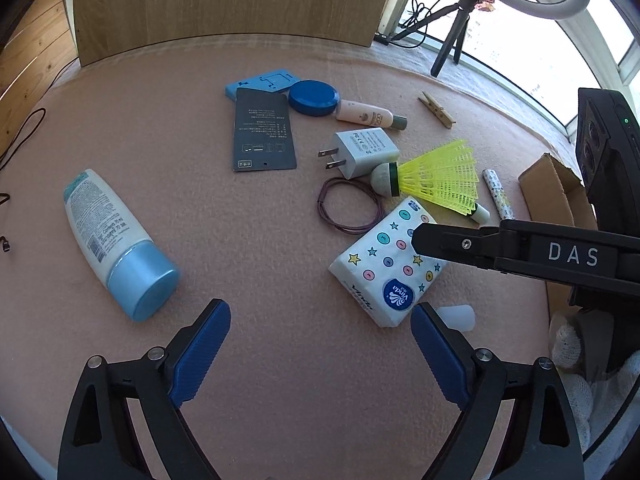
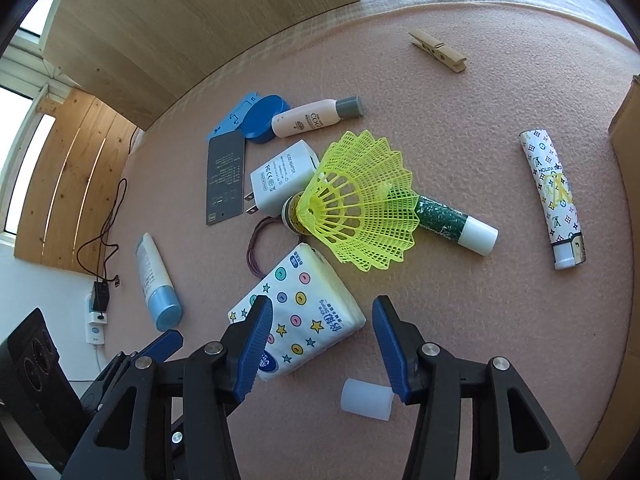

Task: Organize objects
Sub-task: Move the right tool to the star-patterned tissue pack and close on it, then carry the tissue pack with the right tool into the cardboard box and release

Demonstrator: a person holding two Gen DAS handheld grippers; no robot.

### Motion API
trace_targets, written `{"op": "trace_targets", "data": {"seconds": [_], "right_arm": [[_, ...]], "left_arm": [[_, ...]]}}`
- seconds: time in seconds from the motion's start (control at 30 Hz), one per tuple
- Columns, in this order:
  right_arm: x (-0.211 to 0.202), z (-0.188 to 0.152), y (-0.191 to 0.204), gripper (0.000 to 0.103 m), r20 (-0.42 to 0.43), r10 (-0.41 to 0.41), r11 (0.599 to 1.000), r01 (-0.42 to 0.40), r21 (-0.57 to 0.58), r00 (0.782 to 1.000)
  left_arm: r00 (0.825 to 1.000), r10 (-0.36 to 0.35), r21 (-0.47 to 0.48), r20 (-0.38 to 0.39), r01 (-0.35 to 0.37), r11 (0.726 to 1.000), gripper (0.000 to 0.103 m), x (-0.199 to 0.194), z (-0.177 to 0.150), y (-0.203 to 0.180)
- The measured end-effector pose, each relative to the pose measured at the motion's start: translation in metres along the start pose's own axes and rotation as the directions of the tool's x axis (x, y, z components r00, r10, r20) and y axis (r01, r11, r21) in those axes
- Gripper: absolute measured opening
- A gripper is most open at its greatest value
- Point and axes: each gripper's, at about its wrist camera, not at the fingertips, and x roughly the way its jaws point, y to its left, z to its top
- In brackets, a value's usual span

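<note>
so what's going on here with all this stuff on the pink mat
A person holds a gripper in each hand over small items scattered on a pink mat. The right gripper is low over the tissue pack, its jaws apart around the pack's near corner without pressing it. The left gripper is open over bare mat, holding nothing. A yellow shuttlecock, white charger and lotion tube lie untouched. A cardboard box sits at the mat's edge.

Left claw spread wide over pink mat — tissue pack, lotion tube, yellow shuttlecock beyond
</note>
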Motion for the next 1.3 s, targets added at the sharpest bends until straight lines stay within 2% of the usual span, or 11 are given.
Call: {"op": "trace_targets", "data": {"seconds": [0.2,0.33,0.57,0.67,0.77,0.83,1.07,1.3], "right_arm": [[0.003,-0.006,0.003,0.039,-0.028,0.009,1.0,-0.009,-0.01,1.0],[0.004,-0.008,0.005,0.036,-0.046,0.022,1.0,-0.023,-0.021,0.999],[0.003,-0.001,0.007,0.036,-0.028,-0.028,0.997,0.025,-0.073,0.999],[0.006,-0.001,0.009,0.036,-0.04,-0.018,0.996,0.014,-0.086,0.999],[0.008,-0.002,0.012,0.031,-0.051,0.0,0.996,-0.005,-0.093,0.999],[0.008,-0.004,0.013,0.028,-0.049,0.008,0.995,-0.013,-0.094,0.999],[0.001,-0.009,0.013,0.027,-0.036,0.012,0.995,-0.016,-0.094,0.999],[-0.028,-0.019,0.014,0.027,0.021,0.033,0.994,-0.03,-0.101,0.999]], "left_arm": [[1.0,-0.017,0.005,-0.006,0.017,1.0,0.086,0.007,0.002,-0.003],[0.999,-0.032,0.006,-0.016,0.032,0.999,0.073,0.01,0.003,-0.004],[0.997,-0.071,-0.003,-0.027,0.071,0.997,0.063,0.015,0.007,-0.004],[0.996,-0.086,0.001,-0.03,0.086,0.996,0.057,0.017,0.007,-0.007],[0.993,-0.112,0.013,-0.038,0.112,0.994,0.05,0.019,0.006,-0.012],[0.994,-0.106,0.027,-0.039,0.107,0.994,0.049,0.02,0.005,-0.016],[0.996,-0.089,0.055,0.002,0.089,0.994,0.049,0.008,0.002,-0.024],[0.994,-0.099,0.086,0.053,0.094,0.992,0.049,-0.019,0.001,-0.041]]}}
